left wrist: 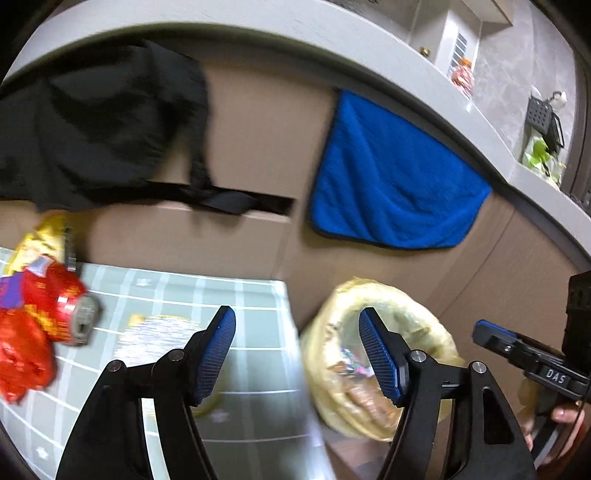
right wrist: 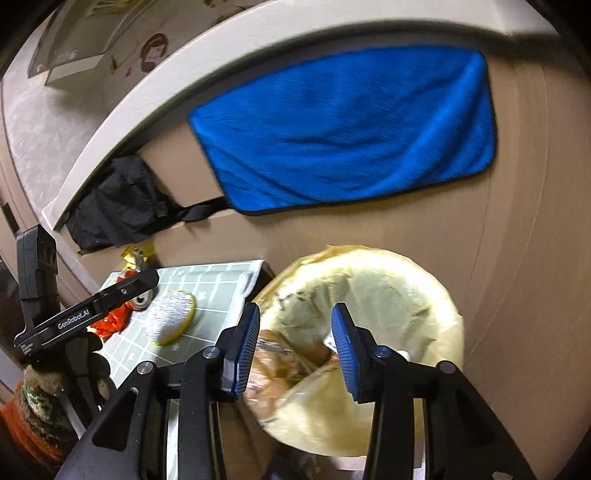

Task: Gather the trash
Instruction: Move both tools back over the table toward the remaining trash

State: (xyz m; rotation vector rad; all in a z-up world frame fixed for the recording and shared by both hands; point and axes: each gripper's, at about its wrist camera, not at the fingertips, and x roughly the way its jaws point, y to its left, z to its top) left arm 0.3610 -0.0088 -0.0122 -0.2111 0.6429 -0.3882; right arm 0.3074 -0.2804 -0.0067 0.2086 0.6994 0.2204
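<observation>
- My left gripper (left wrist: 297,354) has black angular arms, each with round silver pivot screws, ending in blue ribbed pads (left wrist: 218,354).
- My right gripper (right wrist: 294,345) is built the same: black linkage, silver screw heads, blue grooved pads (right wrist: 243,350).
- From the right camera, the left unit's black side bar carries white "GenRobot.AI" lettering.
- From the left camera, the right unit's body shows white "DAS" letters, with a hand (left wrist: 565,415) wrapped round its handle.

Brown cabinet fronts (right wrist: 517,184) under a pale countertop (left wrist: 332,33), blue towel (right wrist: 343,125) hanging (black cloth (left wrist: 99,122) beside), grey wall (left wrist: 517,74)
</observation>
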